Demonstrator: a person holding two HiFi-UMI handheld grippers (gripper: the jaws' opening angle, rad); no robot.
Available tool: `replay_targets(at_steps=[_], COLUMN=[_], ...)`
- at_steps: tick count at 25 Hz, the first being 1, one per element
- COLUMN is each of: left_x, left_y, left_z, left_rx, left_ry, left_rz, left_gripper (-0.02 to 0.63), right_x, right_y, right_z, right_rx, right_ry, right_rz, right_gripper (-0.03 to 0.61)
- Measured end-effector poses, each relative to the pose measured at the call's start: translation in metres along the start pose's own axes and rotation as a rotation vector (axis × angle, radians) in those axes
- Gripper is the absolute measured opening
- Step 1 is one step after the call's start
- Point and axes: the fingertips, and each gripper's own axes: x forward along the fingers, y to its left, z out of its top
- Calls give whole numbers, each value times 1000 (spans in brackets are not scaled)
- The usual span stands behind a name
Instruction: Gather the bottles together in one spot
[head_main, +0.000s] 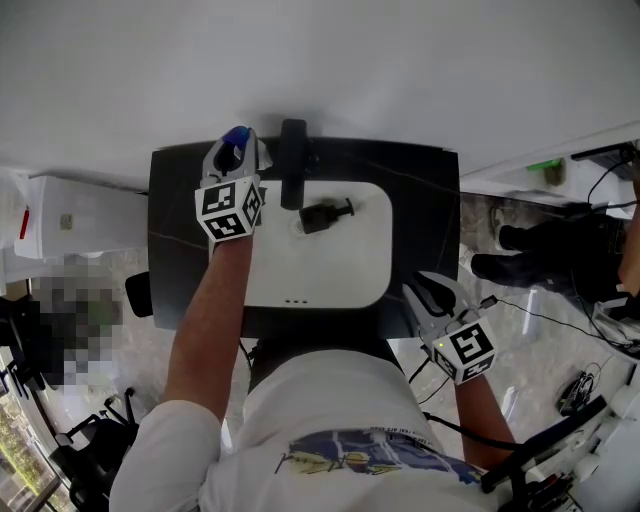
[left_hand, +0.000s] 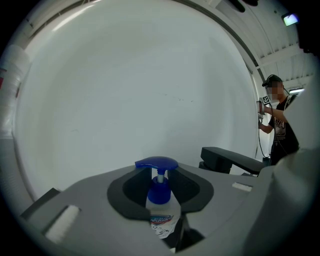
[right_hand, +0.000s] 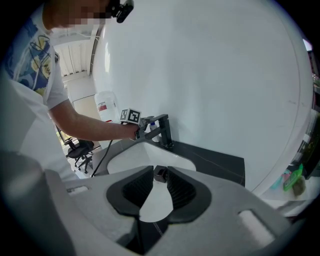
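A dark countertop (head_main: 420, 190) set against a white wall holds a white sunken basin (head_main: 340, 270), with a black faucet (head_main: 292, 165) mounted at the middle of its back edge, the spout reaching out over the basin. A dark pump bottle (head_main: 325, 215) lies on its side in the basin, just in front of the faucet's spout and a little to its right. A blue-capped pump bottle (head_main: 236, 140) is upright just left of the faucet at the counter's back edge; whether its base touches the counter is hidden.
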Motion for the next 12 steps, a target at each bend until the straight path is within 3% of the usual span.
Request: replay_targets(at_steps=[6,8,12], left_x=[-6,-6,-8], left_y=[-5,-9,-15], left_z=[-3,-4,-7], left_rx=[16,21,53], left_ry=[6,3,5], left_rz=[-19,-40,-63], left_gripper=[101,151,185], right_x=[3,3,3], right_y=[12,14,20], right_z=[-1,-1,-3], right_rx=[1,1,0], right_ry=[-2,-5,-8], right_rz=[13,13,10], right_gripper=[87,87,87])
